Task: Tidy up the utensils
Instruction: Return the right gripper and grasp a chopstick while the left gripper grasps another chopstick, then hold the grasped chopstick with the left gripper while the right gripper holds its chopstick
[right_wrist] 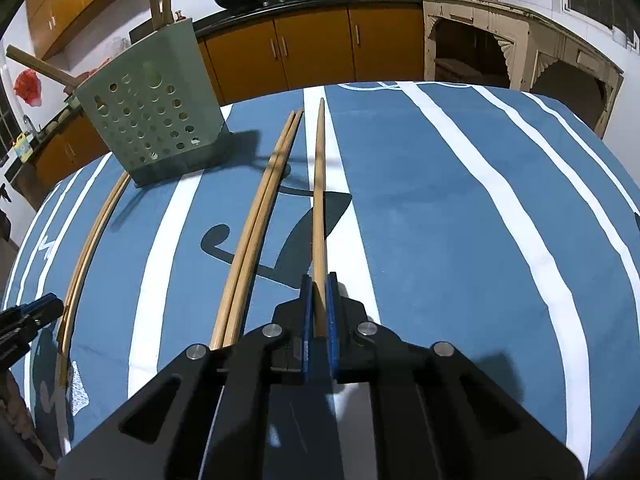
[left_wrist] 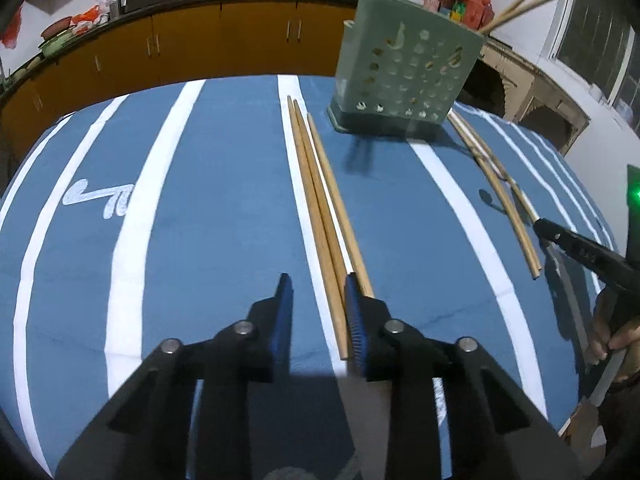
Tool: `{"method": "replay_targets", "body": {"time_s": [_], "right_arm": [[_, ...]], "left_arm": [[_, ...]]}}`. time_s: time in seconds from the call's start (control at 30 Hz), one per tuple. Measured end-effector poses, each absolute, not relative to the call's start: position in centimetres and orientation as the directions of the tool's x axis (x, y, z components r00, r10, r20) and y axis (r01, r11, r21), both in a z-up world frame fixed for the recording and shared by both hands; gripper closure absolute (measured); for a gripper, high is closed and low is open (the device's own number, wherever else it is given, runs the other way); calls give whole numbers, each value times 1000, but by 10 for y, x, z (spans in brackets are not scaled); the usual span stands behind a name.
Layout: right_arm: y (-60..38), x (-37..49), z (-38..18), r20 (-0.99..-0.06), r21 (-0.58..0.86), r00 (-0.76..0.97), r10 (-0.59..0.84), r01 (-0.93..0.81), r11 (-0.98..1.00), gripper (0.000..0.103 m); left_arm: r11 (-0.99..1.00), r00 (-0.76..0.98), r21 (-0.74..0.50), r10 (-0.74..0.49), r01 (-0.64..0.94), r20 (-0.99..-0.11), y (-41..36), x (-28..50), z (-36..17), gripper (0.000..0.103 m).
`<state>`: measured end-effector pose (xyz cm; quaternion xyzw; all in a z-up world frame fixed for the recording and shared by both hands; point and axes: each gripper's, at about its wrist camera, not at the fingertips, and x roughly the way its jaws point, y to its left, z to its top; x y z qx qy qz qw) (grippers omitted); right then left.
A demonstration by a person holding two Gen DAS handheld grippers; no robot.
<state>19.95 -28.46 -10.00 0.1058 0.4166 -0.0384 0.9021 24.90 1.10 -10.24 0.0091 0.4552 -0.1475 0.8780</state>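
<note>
Right gripper (right_wrist: pixel 319 280) clenched on one chopstick (right_wrist: pixel 319 200), gripped near its thick end, shaft running straight ahead along the tablecloth (right_wrist: pixel 440 220) or just above it — cannot tell which. Left gripper (left_wrist: pixel 316 284) released, jaws spread, hovering low over the near ends of three chopsticks (left_wrist: pixel 320 208); one stick sits between the fingers, the other two under or beside the right finger.

Judged step: carrying the held stick to the holder (right_wrist: pixel 156 120). To do it well: lift cleanly clear of the pair (right_wrist: pixel 256 232) lying just beside on the left, tilt thin end downward, approach the holder's open top from above, avoid knocking the sticks already leaning out of it, release only once the tip is well inside. Firm grip needed, since a round stick held near one end may pivot. For the left: better to close on a single stick than to pinch several at once.

Count, from both views:
- one holder, perforated, upright, far side of the cloth
- at least three sticks poking out of its top
- three loose on the left side
- two loose on the right, plus the one held — six still outside.
</note>
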Motion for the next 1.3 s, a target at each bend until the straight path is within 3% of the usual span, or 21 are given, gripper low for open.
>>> {"method": "replay_targets", "body": {"time_s": [0.37, 0.63, 0.67, 0.73, 0.93, 1.3], "right_arm": [[-284, 199, -100, -759, 130, 651, -12, 169, 977, 95], [-286, 199, -101, -758, 154, 652, 7, 169, 974, 95], [-286, 198, -100, -758, 151, 652, 6, 167, 974, 95], [-284, 198, -100, -757, 140, 653, 4, 156, 978, 95], [-287, 194, -101, -752, 147, 659, 0, 168, 975, 95], [-291, 192, -101, -751, 169, 660, 8, 180, 969, 95]], "left_arm": [[974, 558, -65, -178, 216, -811, 20, 257, -105, 80], [966, 557, -71, -202, 247, -805, 9, 257, -105, 80], [966, 557, -76, -205, 245, -805, 9, 258, -105, 81], [972, 560, -84, -195, 218, -805, 12, 261, -106, 95], [979, 570, -150, -202, 137, -797, 34, 268, -106, 95], [971, 570, -103, -212, 218, -794, 29, 249, -106, 92]]}}
